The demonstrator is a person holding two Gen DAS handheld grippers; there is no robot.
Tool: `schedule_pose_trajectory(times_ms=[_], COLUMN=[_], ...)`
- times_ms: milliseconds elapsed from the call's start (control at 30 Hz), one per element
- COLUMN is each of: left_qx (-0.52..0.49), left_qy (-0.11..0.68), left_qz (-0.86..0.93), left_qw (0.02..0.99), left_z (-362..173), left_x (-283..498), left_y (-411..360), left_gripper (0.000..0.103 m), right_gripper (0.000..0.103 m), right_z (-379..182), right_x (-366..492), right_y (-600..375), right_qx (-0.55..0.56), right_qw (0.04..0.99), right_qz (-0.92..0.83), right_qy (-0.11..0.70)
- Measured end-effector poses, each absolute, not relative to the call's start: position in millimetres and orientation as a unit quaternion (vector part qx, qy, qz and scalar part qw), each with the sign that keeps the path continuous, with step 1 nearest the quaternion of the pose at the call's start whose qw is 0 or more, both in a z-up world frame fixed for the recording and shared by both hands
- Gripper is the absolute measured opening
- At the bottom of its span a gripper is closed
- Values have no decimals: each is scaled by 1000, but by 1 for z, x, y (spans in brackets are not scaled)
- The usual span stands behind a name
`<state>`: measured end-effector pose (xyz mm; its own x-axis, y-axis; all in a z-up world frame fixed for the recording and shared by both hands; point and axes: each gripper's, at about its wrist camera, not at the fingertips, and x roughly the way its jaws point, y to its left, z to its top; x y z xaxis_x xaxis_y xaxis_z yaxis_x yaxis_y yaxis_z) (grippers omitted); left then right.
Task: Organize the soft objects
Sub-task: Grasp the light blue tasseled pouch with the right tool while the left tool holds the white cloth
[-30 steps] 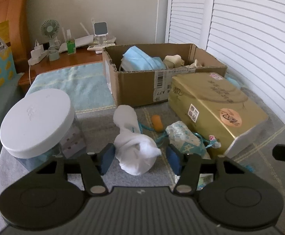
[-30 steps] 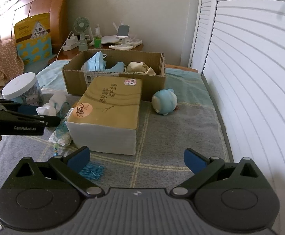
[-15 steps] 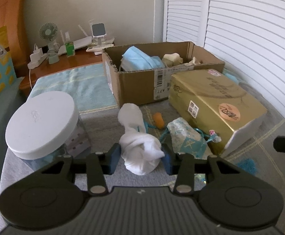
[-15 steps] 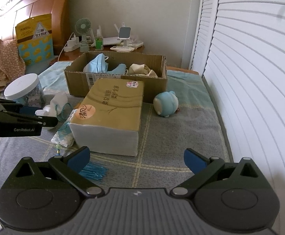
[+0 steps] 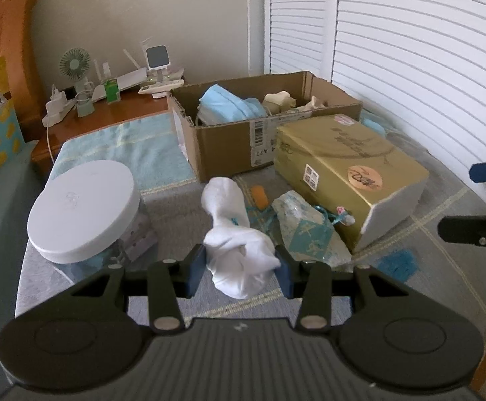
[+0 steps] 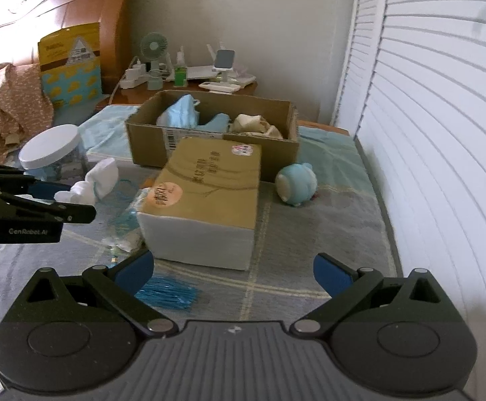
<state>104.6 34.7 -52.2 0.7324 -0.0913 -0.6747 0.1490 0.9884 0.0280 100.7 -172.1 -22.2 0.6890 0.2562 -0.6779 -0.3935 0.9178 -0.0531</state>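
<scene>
A crumpled white sock lies on the grey blanket, and my left gripper is shut on its bunched near end, both blue pads pressing into it. From the right wrist view the same sock shows at the left gripper's tips. An open cardboard box behind it holds blue face masks and cream cloth. A blue plush toy lies right of the gold tissue pack. My right gripper hangs open over the blanket with nothing between its fingers.
A white-lidded jar stands left of the sock. A teal patterned packet and a small orange item lie beside the gold tissue pack. A bundle of blue sticks lies near the right gripper. White louvred doors run along the right.
The left gripper's jaws closed from either side of the sock until they pinch it. The right gripper stayed open and nearly still.
</scene>
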Motion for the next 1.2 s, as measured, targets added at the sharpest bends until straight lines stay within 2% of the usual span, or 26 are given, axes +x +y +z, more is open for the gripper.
schedule_pose_trajectory(times_ms=[233,333,533,867,1033,1067,1133,1200], left_qx=[43,41,33,29,26,25,26,26], left_qy=[358,355,349,342,342,343,344,344], left_qz=[-64,-64,-67,-76,-79,-80,-80,-78], left_qw=[931,932,934,936,936,936,935,935], left_z=[-49,-47,-45,-45,-45,-45,-46,-46], left_x=[92,88,80,75,76,76,76,76], left_y=[41,44,52,55,55,56,56,55], left_gripper=[43,43,43,43,43,43,43,43], right_gripper=[101,94,76,29,23,19,5,3], right_z=[-19,-22,-34,-53,-60,-60,-63,-64], right_x=[92,88,84,95,101,101,100,98], right_y=[-152,-139,-113,-83,-78,-77,-75,-75], right_qx=[-112,-122,-150,-181,-189,-192,-203,-213], right_qw=[904,896,874,854,852,851,850,849], right_qz=[229,252,293,311,310,310,307,306], right_qy=[343,344,358,376,377,378,377,375])
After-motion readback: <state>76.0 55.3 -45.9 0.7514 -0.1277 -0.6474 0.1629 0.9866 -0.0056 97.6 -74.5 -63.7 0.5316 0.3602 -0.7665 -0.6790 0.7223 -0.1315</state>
